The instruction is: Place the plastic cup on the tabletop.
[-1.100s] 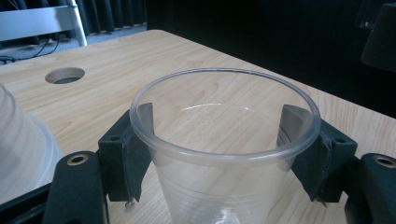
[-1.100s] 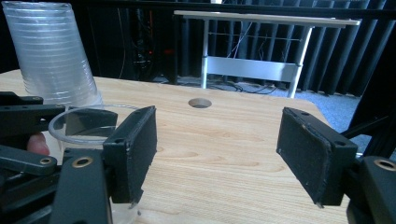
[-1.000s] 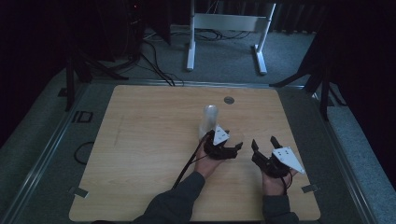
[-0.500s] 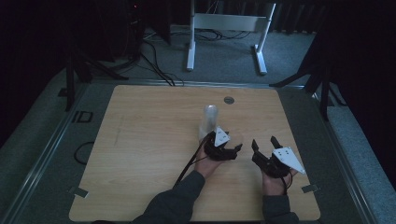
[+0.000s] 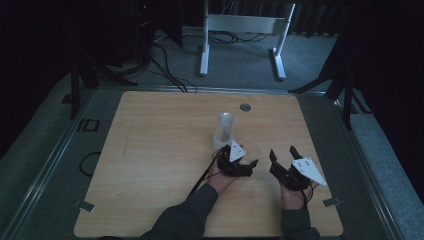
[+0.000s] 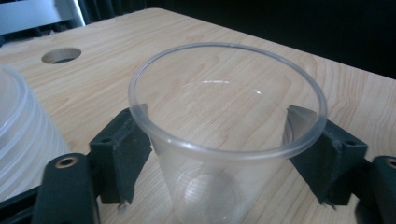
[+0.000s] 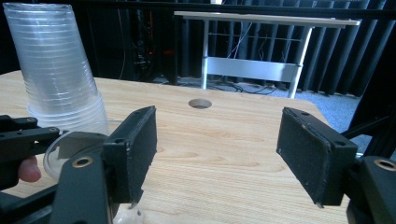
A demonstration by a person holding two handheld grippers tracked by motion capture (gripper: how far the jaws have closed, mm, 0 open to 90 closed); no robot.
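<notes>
A single clear plastic cup (image 6: pixel 224 154) stands upright on the wooden table (image 5: pixel 160 150), its rim round. My left gripper (image 6: pixel 219 116) has just been opening. One black pad (image 6: pixel 122 154) now stands at each side of the cup without squeezing it. From above, this gripper (image 5: pixel 248 159) sits just right of a stack of clear cups (image 5: pixel 224 127), with the single cup (image 5: pixel 252 150) at its tips. My right gripper (image 5: pixel 283 152) rests to the right, its jaws wide apart with nothing between them (image 7: pixel 217 140). From there the stack (image 7: pixel 60 70) rises at the left.
A round hole (image 5: pixel 245 107) is cut in the tabletop near its far edge. A white desk frame (image 5: pixel 245 30) stands on the floor beyond the table. A cable (image 5: pixel 200 180) trails from the left gripper toward the person's sleeve.
Both hands stay where they were. The left gripper's jaws look slightly wider around the single cup than before.
</notes>
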